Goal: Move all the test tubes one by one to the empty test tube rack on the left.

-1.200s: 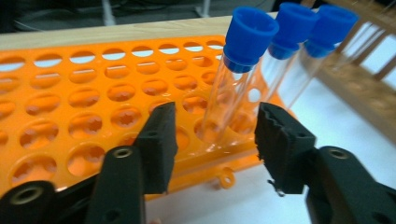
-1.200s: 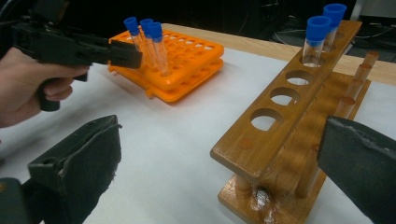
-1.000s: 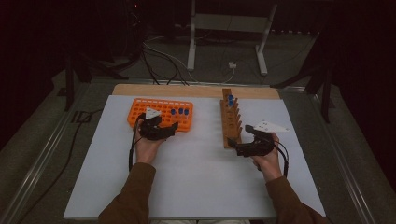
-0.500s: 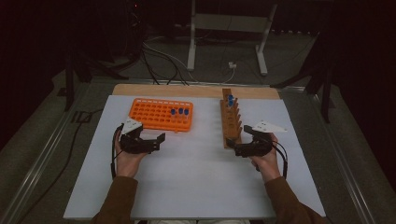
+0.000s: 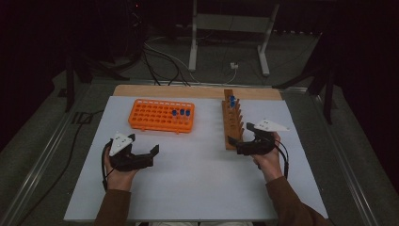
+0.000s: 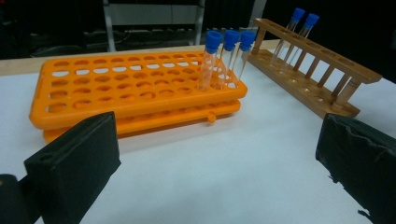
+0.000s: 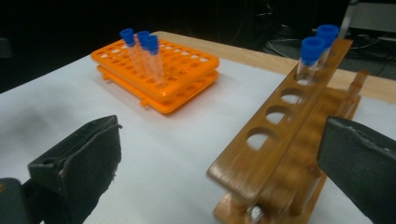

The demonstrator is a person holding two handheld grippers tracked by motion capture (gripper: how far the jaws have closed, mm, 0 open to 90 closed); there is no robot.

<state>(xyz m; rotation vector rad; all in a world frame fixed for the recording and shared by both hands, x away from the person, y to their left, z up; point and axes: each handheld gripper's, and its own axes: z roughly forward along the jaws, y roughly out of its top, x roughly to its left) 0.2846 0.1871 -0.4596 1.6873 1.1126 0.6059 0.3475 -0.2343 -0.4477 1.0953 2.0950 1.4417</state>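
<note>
In the right gripper view we see the near end of the wooden rack (image 7: 261, 186) blurred and cut off by the bottom edge. In the high view, the blue-capped tubes (image 5: 180, 113) are too small for us to count.

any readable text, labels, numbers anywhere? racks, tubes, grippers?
None readable.
Orange rack: no print or well numbers visible on its top or side.
Wooden rack: bare wood, no label.
Blue-capped tubes: caps and clear walls show no marking; any fine graduations would be too small to tell.
Left gripper and right gripper: black pads and grey plates carry no lettering that shows.
</note>
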